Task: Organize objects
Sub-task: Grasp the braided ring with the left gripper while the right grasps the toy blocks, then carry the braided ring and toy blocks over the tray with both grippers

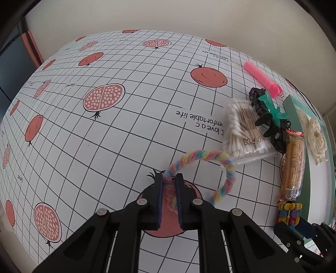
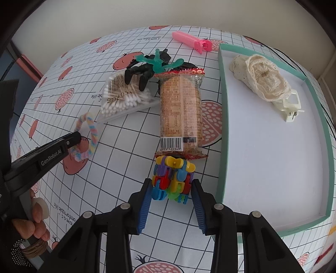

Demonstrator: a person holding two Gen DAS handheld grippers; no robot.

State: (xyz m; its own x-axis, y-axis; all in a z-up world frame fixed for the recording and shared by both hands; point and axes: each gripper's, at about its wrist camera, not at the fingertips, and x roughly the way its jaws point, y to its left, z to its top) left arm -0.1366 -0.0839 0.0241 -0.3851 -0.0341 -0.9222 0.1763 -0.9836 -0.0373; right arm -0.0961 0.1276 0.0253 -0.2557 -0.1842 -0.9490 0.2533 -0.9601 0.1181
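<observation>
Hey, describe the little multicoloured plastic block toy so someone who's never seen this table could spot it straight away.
Find the shallow teal-rimmed tray on the pomegranate-print tablecloth. Just beside its left wall lies a long wrapped biscuit packet; the block toy sits at the packet's barcode end, between the open fingers of the right gripper. It is the only knobbly cluster of interlocked bright pieces there.

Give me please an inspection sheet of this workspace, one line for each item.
Surface: tablecloth with grid and pomegranate print.
Job's things: pastel twisted loop; cotton swab pack; snack packet; colourful block toy; black toy with green figure on it; pink comb; cream lace clip inside the green-rimmed tray.
Clutter: nothing seen.
Grippers: left gripper shut on the loop; right gripper open around the block toy, not clamped.
Cables: nothing seen.
Surroundings: pale wall.
</observation>
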